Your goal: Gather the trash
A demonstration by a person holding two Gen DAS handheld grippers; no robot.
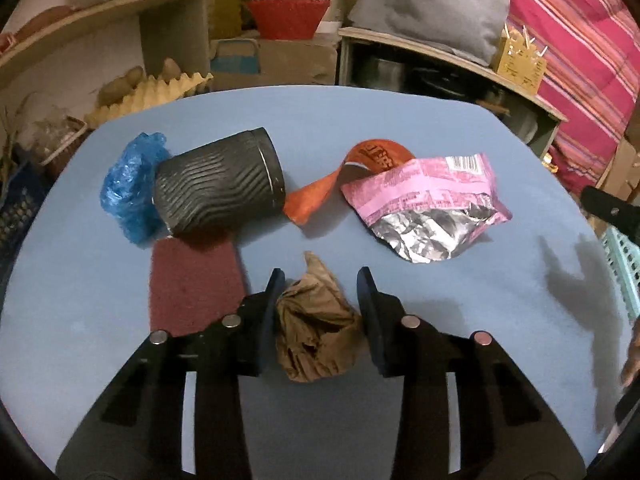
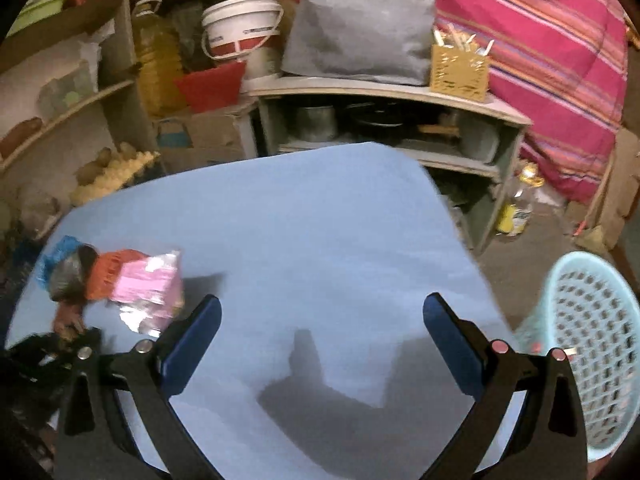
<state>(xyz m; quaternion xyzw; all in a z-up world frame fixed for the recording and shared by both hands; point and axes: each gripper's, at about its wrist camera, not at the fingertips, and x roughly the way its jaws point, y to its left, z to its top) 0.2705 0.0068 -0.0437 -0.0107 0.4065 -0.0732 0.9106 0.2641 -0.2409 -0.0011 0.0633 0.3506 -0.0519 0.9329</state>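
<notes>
Trash litters the blue table; left hand-held gripper straddles crumpled brown paper, right hand-held gripper spread wide.

Dim room: wooden shelves, striped pink blanket, blue table.

crumpled brown paper: on blue table, nearest. pink foil pouch: torn open, lying flat, overlapping orange wrapper. black ribbed cup: on its side, touching blue plastic bag. perforated turquoise basket: beside table.
</notes>
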